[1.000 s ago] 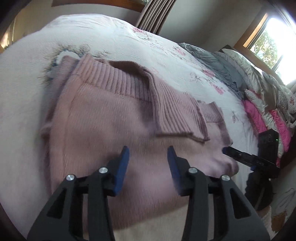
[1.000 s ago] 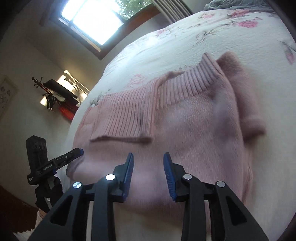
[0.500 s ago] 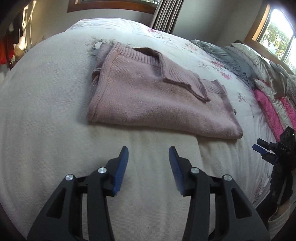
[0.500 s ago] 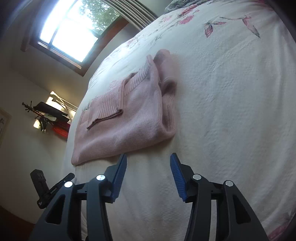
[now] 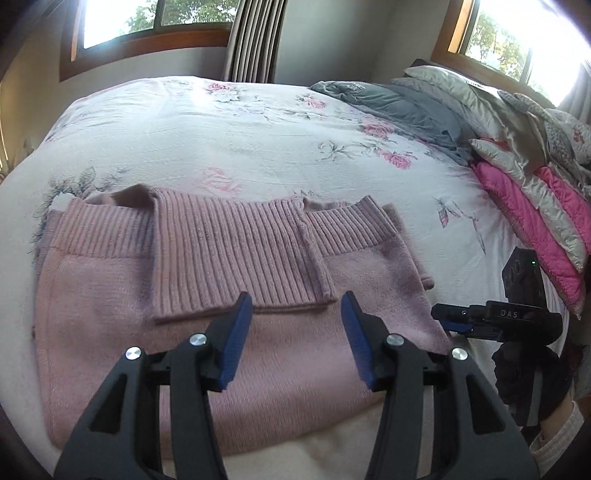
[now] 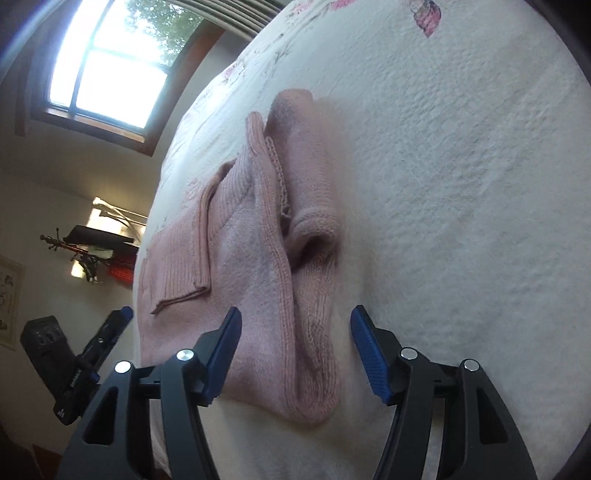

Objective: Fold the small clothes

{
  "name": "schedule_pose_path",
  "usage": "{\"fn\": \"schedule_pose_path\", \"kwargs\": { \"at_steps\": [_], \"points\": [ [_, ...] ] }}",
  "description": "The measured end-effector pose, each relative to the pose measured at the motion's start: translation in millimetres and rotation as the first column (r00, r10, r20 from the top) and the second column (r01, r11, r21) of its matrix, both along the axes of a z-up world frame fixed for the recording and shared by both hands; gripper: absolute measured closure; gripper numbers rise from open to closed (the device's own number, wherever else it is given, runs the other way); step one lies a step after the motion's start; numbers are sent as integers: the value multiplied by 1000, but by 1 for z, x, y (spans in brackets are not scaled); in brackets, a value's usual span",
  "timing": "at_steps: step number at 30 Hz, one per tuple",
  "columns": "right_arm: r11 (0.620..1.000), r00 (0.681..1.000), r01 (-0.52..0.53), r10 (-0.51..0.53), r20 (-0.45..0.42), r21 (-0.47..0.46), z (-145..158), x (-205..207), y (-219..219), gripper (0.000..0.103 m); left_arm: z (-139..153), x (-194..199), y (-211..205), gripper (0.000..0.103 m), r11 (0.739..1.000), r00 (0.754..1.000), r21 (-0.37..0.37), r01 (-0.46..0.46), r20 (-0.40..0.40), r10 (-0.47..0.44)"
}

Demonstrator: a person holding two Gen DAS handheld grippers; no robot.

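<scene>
- Pink knit sweater [image 5: 207,314] lies folded flat on the bed [image 5: 229,125], near the bed's front edge, with its ribbed hem [image 5: 229,243] turned over on top and facing the far side.
- Seen from the right wrist, the sweater [image 6: 258,280] shows its right-hand side, where a rolled sleeve cuff [image 6: 314,229] sits against the stacked layers.
- Left hand-held gripper [image 5: 295,332] hovers over the near half of the sweater with its blue-padded fingers [image 5: 232,339] spread apart, nothing between them (whether the pads touch the knit cannot be told).
- Right hand-held gripper [image 6: 295,354] is released too, its fingers [image 6: 369,354] straddling the near right corner of the sweater; the fabric lies between the jaws but is not pinched.
- In the left wrist view the right hand-held gripper [image 5: 454,317] appears at the sweater's right edge, held by a hand in a dark glove [image 5: 524,376] with a pale sleeve cuff [image 5: 561,435] below.
- The bed carries a white cover with pink flowers.
- Grey bedding [image 5: 399,107] and a heap of pink and cream quilted pillows [image 5: 532,192] sit along the bed's right side, well apart from the sweater.
- Windows [image 5: 147,18] with wooden frames and a striped curtain [image 5: 255,40] stand behind the bed.
</scene>
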State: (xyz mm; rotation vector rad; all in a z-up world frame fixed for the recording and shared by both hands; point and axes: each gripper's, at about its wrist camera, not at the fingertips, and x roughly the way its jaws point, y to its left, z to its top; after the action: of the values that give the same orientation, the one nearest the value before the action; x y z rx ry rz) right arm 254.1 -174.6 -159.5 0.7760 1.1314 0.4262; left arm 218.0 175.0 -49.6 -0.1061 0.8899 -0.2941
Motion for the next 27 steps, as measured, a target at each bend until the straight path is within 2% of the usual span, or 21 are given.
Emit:
{"fn": "schedule_pose_path", "kwargs": {
  "at_steps": [3,6,8,9,10,12,15,20,24,27],
  "points": [
    [995,1000,13,-14,6,99,-10,12,-1,45,-23,20,-1,53,1000,999,20,-11,-46,12],
    [994,1000,-10,9,10,109,-17,26,7,52,-44,31,9,53,1000,995,-7,-27,-93,26],
    [993,1000,-11,11,8,116,-20,34,11,59,-49,31,13,53,999,996,-35,-22,-87,19],
    [992,1000,-10,10,4,126,-22,38,12,64,-50,31,14,53,999,997,-37,-17,-81,14],
    [992,1000,-10,9,5,127,-23,39,14,76,-51,30,14,53,999,997,-35,-12,-76,9],
    [993,1000,-12,12,2,119,-27,41,16,84,-52,28,14,53,1000,998,-24,-2,-68,0],
    [990,1000,-1,-1,13,142,-30,38,13,86,-55,27,13,53,1000,998,-3,9,-64,-10],
    [994,1000,9,-9,-4,109,-29,39,18,87,-58,26,14,53,1000,998,-9,12,-57,-12],
    [991,1000,17,-16,-7,132,-13,39,22,87,-56,29,27,54,994,996,-112,6,-85,-15],
    [991,998,-14,7,55,134,19,40,32,88,-48,28,43,54,978,993,-209,-1,-113,-23]
  ]
}}
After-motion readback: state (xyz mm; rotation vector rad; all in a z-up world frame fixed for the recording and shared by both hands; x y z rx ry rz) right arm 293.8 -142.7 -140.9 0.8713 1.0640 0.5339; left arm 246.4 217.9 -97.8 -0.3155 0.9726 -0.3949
